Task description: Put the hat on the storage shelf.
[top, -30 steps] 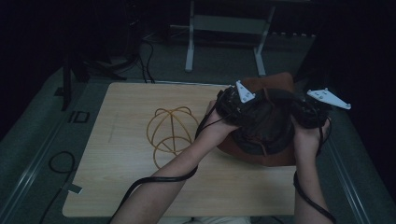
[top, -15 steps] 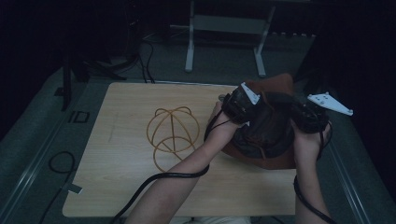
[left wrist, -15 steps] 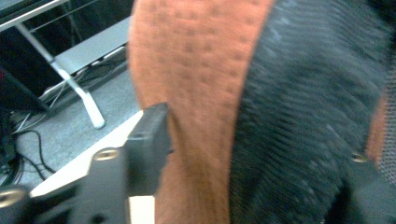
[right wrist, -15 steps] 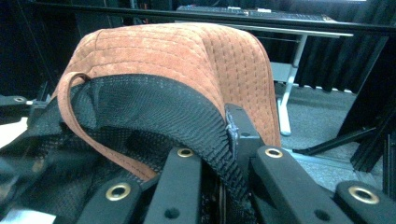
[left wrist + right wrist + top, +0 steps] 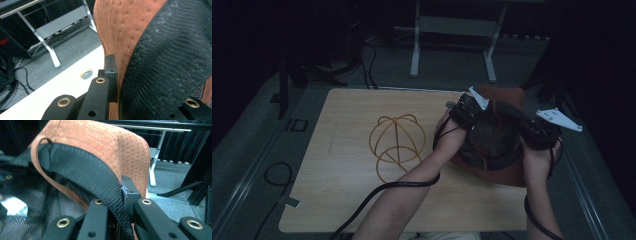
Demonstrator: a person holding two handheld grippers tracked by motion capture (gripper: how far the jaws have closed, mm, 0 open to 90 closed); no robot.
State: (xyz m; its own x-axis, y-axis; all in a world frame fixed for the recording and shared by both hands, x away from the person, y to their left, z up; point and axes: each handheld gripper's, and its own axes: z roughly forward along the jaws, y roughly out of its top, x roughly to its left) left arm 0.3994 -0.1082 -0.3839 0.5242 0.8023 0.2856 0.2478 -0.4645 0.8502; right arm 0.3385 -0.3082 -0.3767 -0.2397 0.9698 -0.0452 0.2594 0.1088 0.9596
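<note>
An orange-brown suede hat (image 5: 492,170) with a black mesh lining is held upside down over the table's right part. My left gripper (image 5: 473,117) grips its left rim; its jaws have just been closing, and in the left gripper view the left gripper (image 5: 140,85) is shut on the hat (image 5: 120,27) at the black band. At the opposite rim my right gripper (image 5: 528,132) also holds it; in the right gripper view the right gripper (image 5: 117,195) pinches the hat (image 5: 100,142) at its black inner band. A golden wire dome frame (image 5: 397,140) stands on the wooden table (image 5: 342,195), left of the hat.
A grey metal stand (image 5: 452,45) sits on the floor beyond the table. Black cables (image 5: 277,175) loop on the floor at the left. A small round metal disc (image 5: 86,74) lies on the tabletop near the hat. A white label (image 5: 13,208) is inside the hat.
My left gripper has shifted a little right and down onto the hat's left rim and closed on it. The right gripper has kept its hold and place.
</note>
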